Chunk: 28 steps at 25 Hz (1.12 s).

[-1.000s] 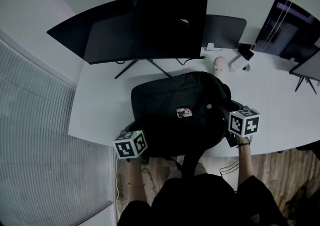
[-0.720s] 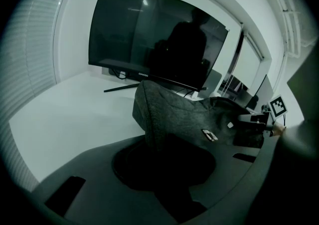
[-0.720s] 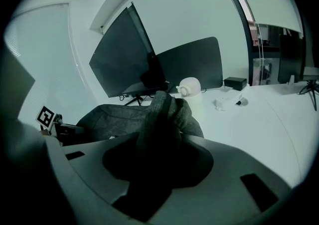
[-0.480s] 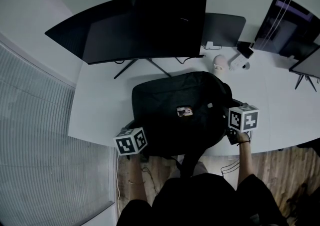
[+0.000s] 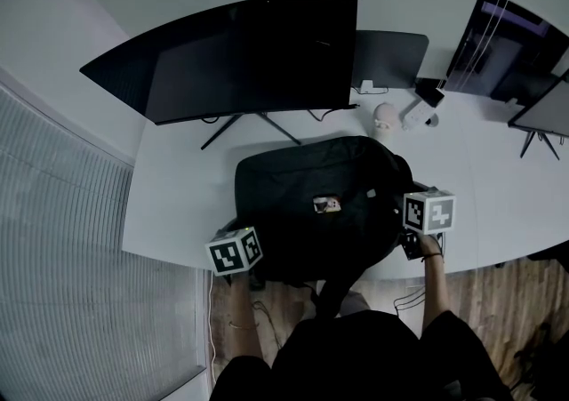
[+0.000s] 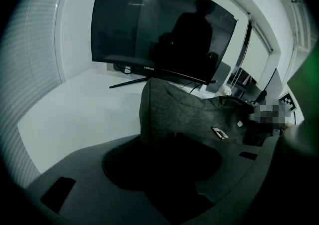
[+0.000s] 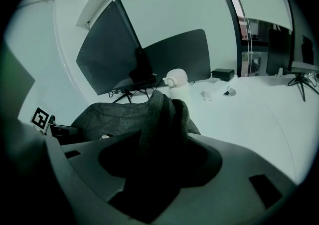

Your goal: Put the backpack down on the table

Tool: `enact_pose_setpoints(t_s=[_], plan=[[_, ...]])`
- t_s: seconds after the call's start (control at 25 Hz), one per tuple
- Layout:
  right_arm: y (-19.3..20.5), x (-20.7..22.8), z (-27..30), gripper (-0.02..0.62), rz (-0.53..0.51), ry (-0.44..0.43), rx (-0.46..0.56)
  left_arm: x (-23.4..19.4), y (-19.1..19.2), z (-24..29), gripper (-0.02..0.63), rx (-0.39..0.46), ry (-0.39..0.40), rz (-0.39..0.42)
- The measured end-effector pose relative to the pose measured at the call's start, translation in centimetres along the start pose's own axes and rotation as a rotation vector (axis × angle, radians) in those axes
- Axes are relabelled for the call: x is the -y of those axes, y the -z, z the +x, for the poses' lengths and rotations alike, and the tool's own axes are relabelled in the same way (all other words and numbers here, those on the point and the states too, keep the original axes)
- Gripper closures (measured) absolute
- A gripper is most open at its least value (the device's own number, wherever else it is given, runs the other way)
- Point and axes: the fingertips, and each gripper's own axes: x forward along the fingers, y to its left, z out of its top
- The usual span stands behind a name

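Observation:
The black backpack (image 5: 311, 204) lies flat on the white table (image 5: 178, 195), with a small label on top. My left gripper (image 5: 244, 257) is at its near left corner by the table's front edge. My right gripper (image 5: 407, 232) is at its near right side. In the left gripper view the grey fabric (image 6: 189, 114) runs down into my left gripper (image 6: 164, 169), whose jaws are opening. In the right gripper view a fold of the backpack (image 7: 164, 114) stands up between the opening jaws of my right gripper (image 7: 154, 169). The pads themselves are hidden in shadow.
A wide curved monitor (image 5: 240, 52) on a tripod foot stands behind the backpack, with a dark panel (image 5: 389, 57) to its right. A small white round object (image 5: 384, 115) and a white device (image 5: 418, 110) lie beyond the backpack. Another screen (image 5: 542, 110) stands far right. Wooden floor lies below the table's front edge.
The backpack stays lying on the table. The right gripper's cube has drifted slightly left and down along the backpack's side. The left gripper has hardly moved.

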Motion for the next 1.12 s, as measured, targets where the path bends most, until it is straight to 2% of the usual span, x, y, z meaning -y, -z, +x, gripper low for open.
enact_pose_setpoints(t_s=[0.2, 0.48, 0.6, 0.72, 0.84, 0.96, 1.12], plan=[[-0.1, 1.1, -0.6, 0.383, 0.011, 0.063, 0.025, -0.4, 0.0, -0.3, 0.405, 0.005, -0.043, 0.032], [-1.5, 1.5, -2.6, 0.379, -0.057, 0.141, 0.079, -0.8, -1.1, -2.0, 0.404, 0.065, -0.107, 0.106], [-2.5, 1.1, -3.7, 0.380, -0.095, 0.158, 0.110, -0.4, -2.0, -3.1, 0.424, 0.101, -0.119, 0.130], [-3.4, 0.4, -4.8, 0.382, -0.127, 0.154, 0.139, 0.0, -2.9, -4.3, 0.500, 0.142, -0.138, 0.171], [-3.9, -0.1, -5.9, 0.434, -0.157, 0.152, 0.171, 0.6, -3.5, -5.4, 0.536, 0.180, -0.137, 0.191], [-4.5, -0.4, -7.3, 0.523, -0.196, 0.160, 0.208, 1.4, -3.9, -6.5, 0.562, 0.214, -0.115, 0.213], [-5.5, -1.1, -8.9, 0.566, -0.188, 0.111, 0.279, 2.9, -4.3, -7.8, 0.584, 0.284, -0.059, 0.249]])
